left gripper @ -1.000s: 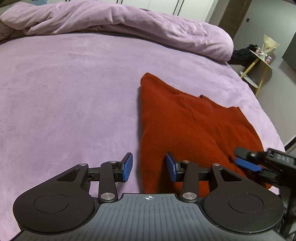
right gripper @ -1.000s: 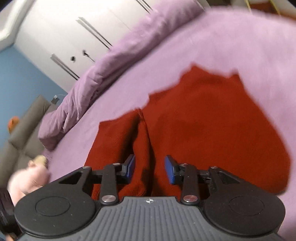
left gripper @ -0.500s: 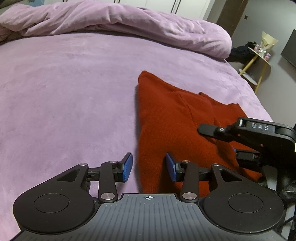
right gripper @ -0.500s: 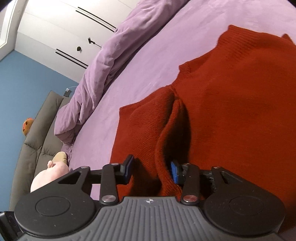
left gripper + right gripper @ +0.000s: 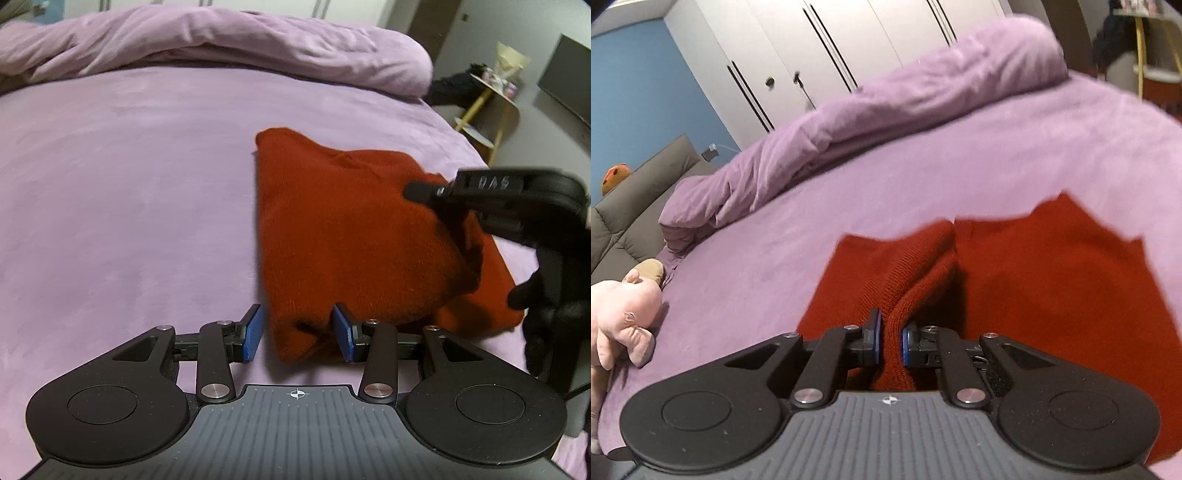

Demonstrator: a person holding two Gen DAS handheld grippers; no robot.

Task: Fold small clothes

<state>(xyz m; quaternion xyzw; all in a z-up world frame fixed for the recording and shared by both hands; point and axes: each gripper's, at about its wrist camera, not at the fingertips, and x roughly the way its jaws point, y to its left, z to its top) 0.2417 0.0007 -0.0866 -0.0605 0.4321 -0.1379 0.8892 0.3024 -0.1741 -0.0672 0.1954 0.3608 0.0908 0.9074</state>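
Observation:
A red knit garment (image 5: pixel 340 229) lies on the purple bed cover (image 5: pixel 129 192). My left gripper (image 5: pixel 298 338) is open low over the bed, with the garment's near corner between its blue pads; the left pad (image 5: pixel 253 338) stands clear of the cloth. My right gripper (image 5: pixel 890 341) is closing, and its pads press on a raised ridge of the red garment (image 5: pixel 1052 280). In the left wrist view its black housing (image 5: pixel 517 192) hangs over the garment's right side, which is pulled up off the bed.
A rumpled purple duvet (image 5: pixel 221 48) runs along the far side of the bed. A pink plush toy (image 5: pixel 620 317) lies at the bed's left edge beside a grey sofa (image 5: pixel 635 206). A yellow-legged side table (image 5: pixel 491 107) stands beyond the bed on the right. White wardrobe doors (image 5: pixel 827 55) stand behind.
The right gripper's jaws came together on a fold of the red garment and rose, lifting the cloth. The left gripper slid right until the garment's corner lay between its pads.

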